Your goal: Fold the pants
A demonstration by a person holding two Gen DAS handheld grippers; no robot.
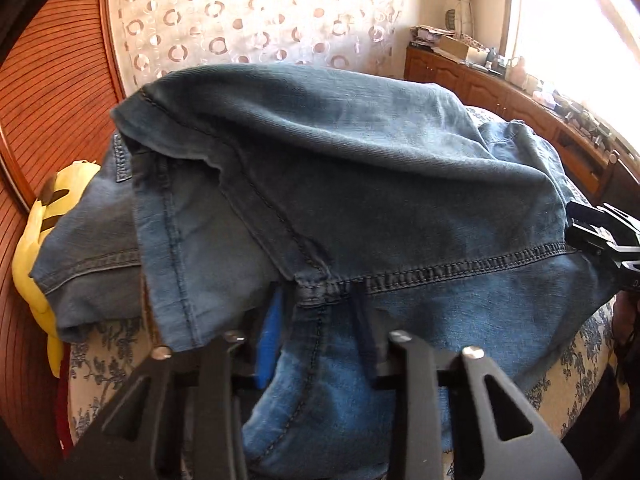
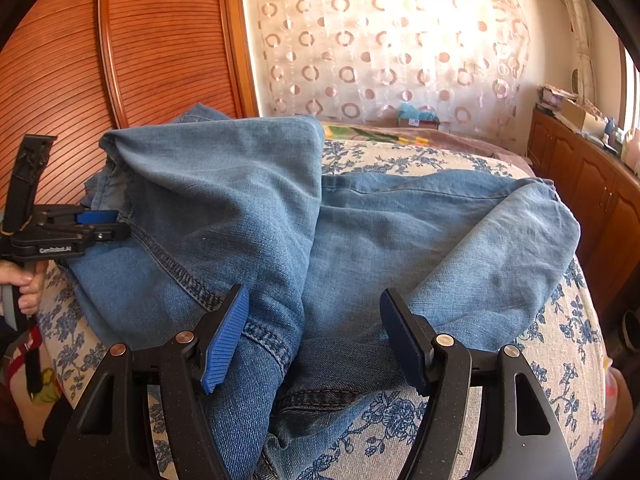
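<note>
Jeans [image 2: 360, 232] lie half-folded on the floral bedspread [image 2: 568, 360]. Left hand-held gripper [image 2: 108, 226] pinches a denim fold; right hand-held gripper [image 2: 316, 336] stands spread over the hem.

Floral bedspread [image 2: 520, 380], wood wardrobe [image 2: 160, 40], sunlit patterned curtain [image 2: 380, 40].

Blue denim pants [image 1: 340, 208] lie heaped and partly folded on a bedspread [image 1: 108, 364] printed with blue flowers, a hemmed edge running across the middle. The left gripper [image 1: 316, 340] reaches in from below, its blue pad [image 1: 267, 336] and dark finger pressed against a bunch of the denim. A second black gripper [image 1: 604, 236] touches the fabric's right edge, and a yellow plush toy [image 1: 40, 256] sits at the left.
</note>
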